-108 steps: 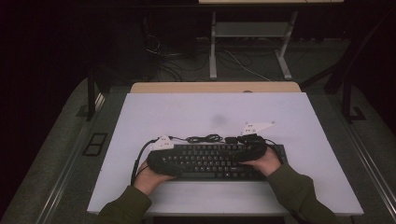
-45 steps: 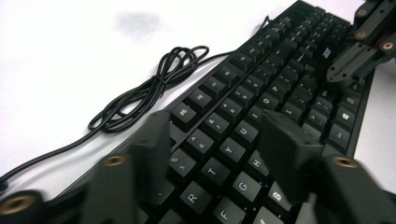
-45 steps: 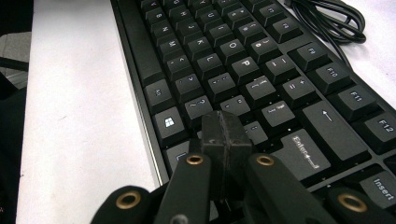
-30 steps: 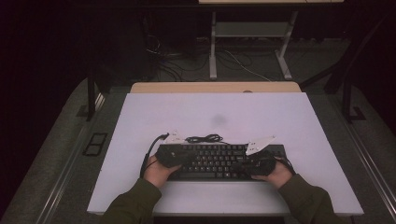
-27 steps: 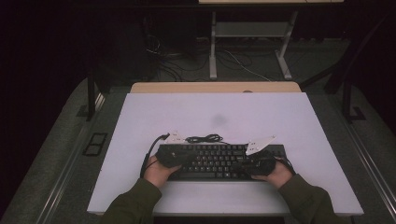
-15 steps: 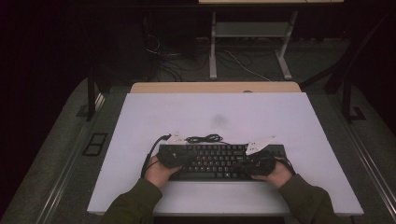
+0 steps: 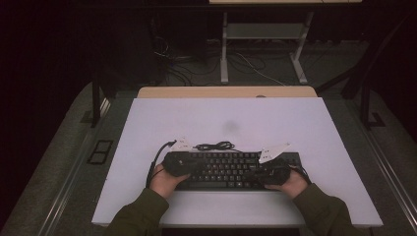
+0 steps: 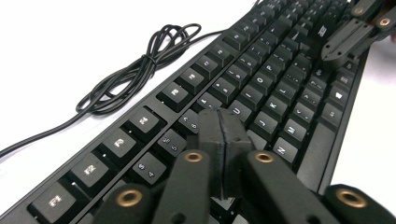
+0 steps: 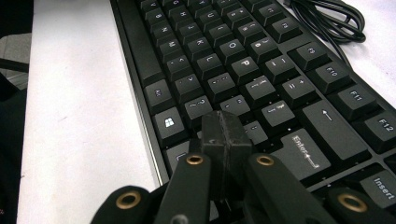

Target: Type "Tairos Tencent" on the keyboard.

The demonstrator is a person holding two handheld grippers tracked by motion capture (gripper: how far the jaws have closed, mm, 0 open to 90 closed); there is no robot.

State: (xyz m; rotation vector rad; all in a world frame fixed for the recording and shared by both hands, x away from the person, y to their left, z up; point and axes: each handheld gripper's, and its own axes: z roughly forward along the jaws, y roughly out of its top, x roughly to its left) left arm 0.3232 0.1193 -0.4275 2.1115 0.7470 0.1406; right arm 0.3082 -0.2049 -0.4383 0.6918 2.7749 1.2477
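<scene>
Dark room is surrounding a white rectangular table top (image 7: 236,120), with a wooden edge at its far side. Lying on the near half of that table is a black full-size computer keyboard with white-lettered keys (image 7: 231,169), long side running left to right, square to the near edge. Person's two hands in olive-green sleeves are coming in from the bottom, one at each end of the keyboard. Left hand is holding the left black two-jaw gripper (image 8: 223,140) over the keyboard's left end; in the left gripper view its jaws are pressing together, pads meeting, nothing between them, hovering just above the number-row and letter keys. Right hand is holding the right black two-jaw gripper (image 9: 225,140) over the right end; its jaws are also fully closed on nothing, sitting above the keys near Enter. Thin black bundled keyboard cable (image 8: 140,65) is lying coiled on the table just behind the keyboard's far edge, near the middle.
</scene>
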